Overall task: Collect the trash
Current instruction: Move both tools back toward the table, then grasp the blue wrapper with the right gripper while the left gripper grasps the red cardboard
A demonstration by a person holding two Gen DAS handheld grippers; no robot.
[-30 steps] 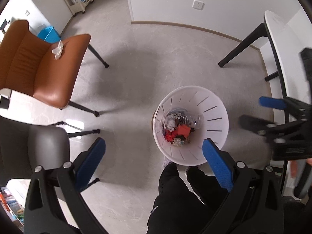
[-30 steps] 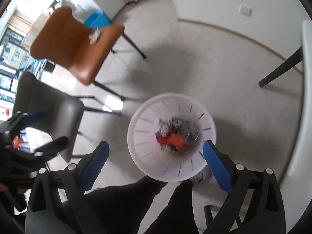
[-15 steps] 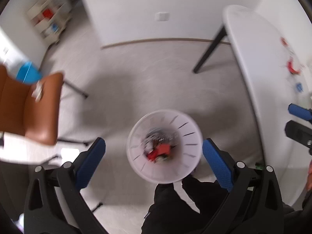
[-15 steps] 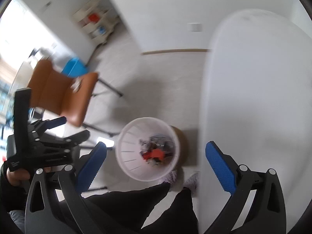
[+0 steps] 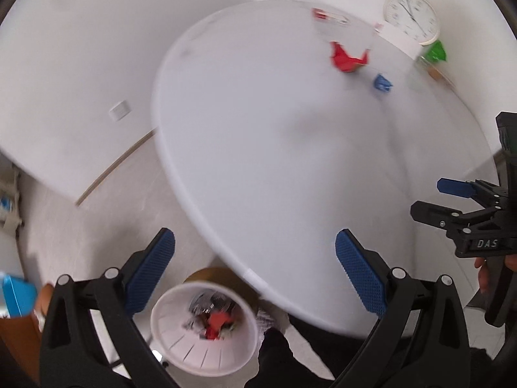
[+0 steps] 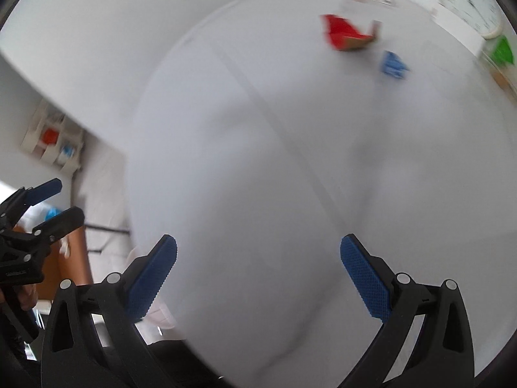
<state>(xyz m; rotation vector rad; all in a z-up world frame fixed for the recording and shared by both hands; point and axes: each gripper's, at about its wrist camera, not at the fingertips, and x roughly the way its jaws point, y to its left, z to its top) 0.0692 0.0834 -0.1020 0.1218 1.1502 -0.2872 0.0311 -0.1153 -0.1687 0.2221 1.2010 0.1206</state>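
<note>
Reaching for the next scrap is the step I judge to be in hand, and neither pair of tongs carries anything. Nearest me, my left tongs (image 5: 255,258) stand wide apart over the near rim of the worktop (image 5: 258,161), with the bin (image 5: 181,342) on the floor just below them, tucked by the worktop's near-left edge and already holding a red piece and some crumpled grey bits. My right tongs (image 6: 258,265) are just as wide apart and bare, hanging over plain worktop.

Far across the worktop lies what remains. The red scrap (image 6: 347,34) looks like folded card with a brown underside, and the blue scrap (image 6: 392,63) sits near it on its right, a little closer to me. A green piece (image 6: 502,50) lies further right by the far edge, near a clock (image 5: 410,16); whether that green thing is trash I cannot tell.

To do this well I would send the right tongs, which face the scraps more squarely, to the blue one first as the closer target. I would come down steeply with one finger on each side, then pinch low so the light paper does not skid away. Both views are smeared, so I would settle the rig before committing. The left tongs should wait by the bin, out of the way.
</note>
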